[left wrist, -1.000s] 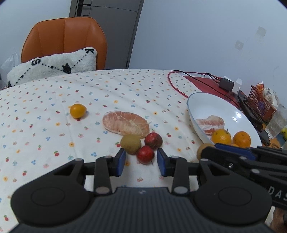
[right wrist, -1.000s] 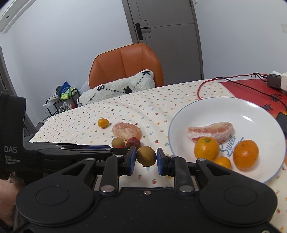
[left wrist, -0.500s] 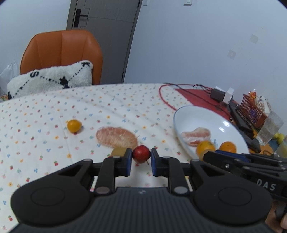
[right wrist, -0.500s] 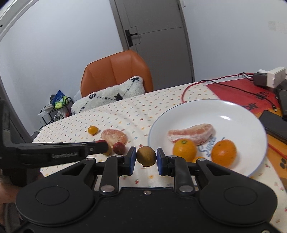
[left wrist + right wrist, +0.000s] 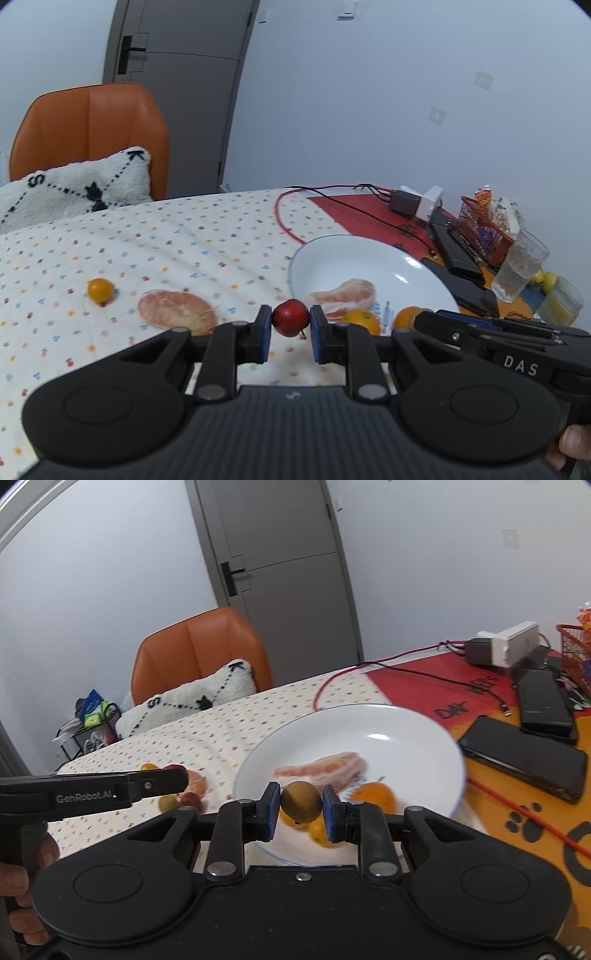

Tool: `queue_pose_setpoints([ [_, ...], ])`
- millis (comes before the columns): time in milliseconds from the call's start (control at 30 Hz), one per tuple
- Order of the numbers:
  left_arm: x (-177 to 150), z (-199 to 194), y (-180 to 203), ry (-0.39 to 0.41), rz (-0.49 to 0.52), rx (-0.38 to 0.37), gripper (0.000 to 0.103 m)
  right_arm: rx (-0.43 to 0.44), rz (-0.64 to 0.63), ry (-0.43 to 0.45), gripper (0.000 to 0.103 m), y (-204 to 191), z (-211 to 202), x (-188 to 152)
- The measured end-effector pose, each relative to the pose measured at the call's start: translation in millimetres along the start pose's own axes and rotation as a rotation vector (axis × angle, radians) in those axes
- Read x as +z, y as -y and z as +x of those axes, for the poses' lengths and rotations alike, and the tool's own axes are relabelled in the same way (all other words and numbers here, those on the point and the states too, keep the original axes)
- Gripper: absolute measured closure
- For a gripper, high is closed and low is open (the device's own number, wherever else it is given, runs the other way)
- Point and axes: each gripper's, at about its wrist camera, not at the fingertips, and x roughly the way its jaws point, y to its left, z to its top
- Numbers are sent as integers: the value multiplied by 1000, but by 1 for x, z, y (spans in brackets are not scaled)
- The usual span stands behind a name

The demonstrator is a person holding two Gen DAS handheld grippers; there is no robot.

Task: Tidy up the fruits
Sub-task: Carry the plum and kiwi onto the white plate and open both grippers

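My left gripper (image 5: pixel 291 325) is shut on a small red fruit (image 5: pixel 290 317) and holds it above the tablecloth, left of the white plate (image 5: pixel 343 254). My right gripper (image 5: pixel 301 808) is shut on a brown round fruit (image 5: pixel 301 803) over the near edge of the plate (image 5: pixel 406 731). The plate holds a pomelo segment (image 5: pixel 321 770) and several oranges (image 5: pixel 373 797). On the cloth lie a peeled pomelo piece (image 5: pixel 175 308), a small orange fruit (image 5: pixel 99 290), a brown fruit (image 5: pixel 168 803) and a red fruit (image 5: pixel 192 797).
An orange chair (image 5: pixel 88 136) with a white cushion (image 5: pixel 74 188) stands behind the table. Right of the plate are black phones (image 5: pixel 524 757), chargers with cables (image 5: pixel 413 201), a red basket (image 5: pixel 480 229) and a glass (image 5: pixel 521 264).
My left gripper closed on the red fruit and lifted it off the cloth. My right gripper carried the brown fruit right, over the plate.
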Motion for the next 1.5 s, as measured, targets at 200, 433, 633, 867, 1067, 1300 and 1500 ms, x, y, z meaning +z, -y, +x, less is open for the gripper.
queue_pose_setpoints([
  [200, 4, 3, 19, 2, 15, -31, 83, -35, 10, 13, 80, 16, -7, 1],
  [433, 6, 10, 39, 1, 45, -53, 83, -69, 20, 17, 80, 31, -11, 0],
  [633, 7, 18, 52, -9, 65, -65, 83, -97, 33, 14, 80, 45, -8, 0],
  [867, 10, 34, 61, -28, 82, -73, 83, -117, 38, 23, 80, 56, -3, 2],
  [1067, 12, 45, 74, -38, 105, -90, 83, -119, 33, 36, 73, 58, -4, 2],
  [1300, 13, 54, 83, -50, 115, -99, 83, -100, 44, 33, 73, 59, -13, -2],
  [1500, 15, 52, 86, -47, 130, -71, 78, -83, 60, 24, 73, 59, -14, -6],
])
